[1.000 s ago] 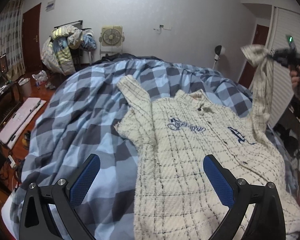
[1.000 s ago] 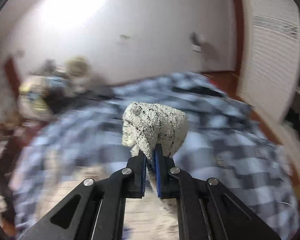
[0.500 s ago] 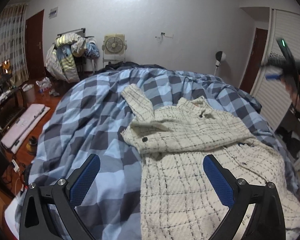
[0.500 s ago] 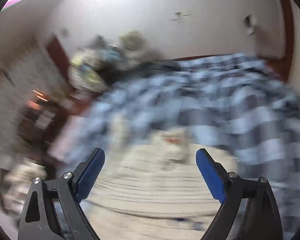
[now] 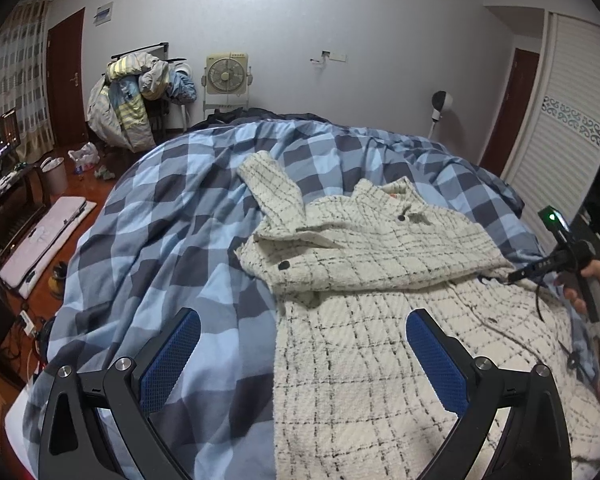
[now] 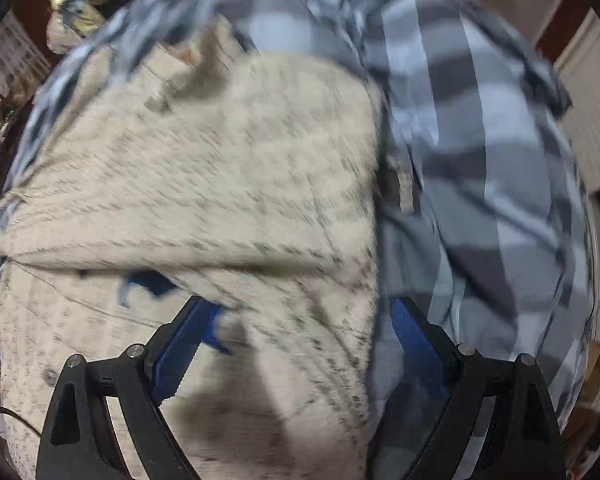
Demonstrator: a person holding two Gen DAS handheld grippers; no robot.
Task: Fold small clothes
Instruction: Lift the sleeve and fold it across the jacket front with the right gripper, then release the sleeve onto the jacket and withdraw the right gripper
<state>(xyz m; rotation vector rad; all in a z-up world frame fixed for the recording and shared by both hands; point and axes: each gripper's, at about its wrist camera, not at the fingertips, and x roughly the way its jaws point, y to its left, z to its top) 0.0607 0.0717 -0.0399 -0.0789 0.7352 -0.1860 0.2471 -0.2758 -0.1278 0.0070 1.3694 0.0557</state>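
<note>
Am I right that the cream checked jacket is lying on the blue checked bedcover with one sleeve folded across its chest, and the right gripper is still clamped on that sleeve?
Not quite. The jacket does lie on the bedcover with a sleeve folded across its chest, but the right gripper is open and holds nothing, as the right wrist view shows.

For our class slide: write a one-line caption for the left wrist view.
Open left gripper hovers over a cream plaid jacket, one sleeve folded across, on a checked duvet.

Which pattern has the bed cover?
Blue and grey checks on the bed cover; left wrist view shows it best.
</note>
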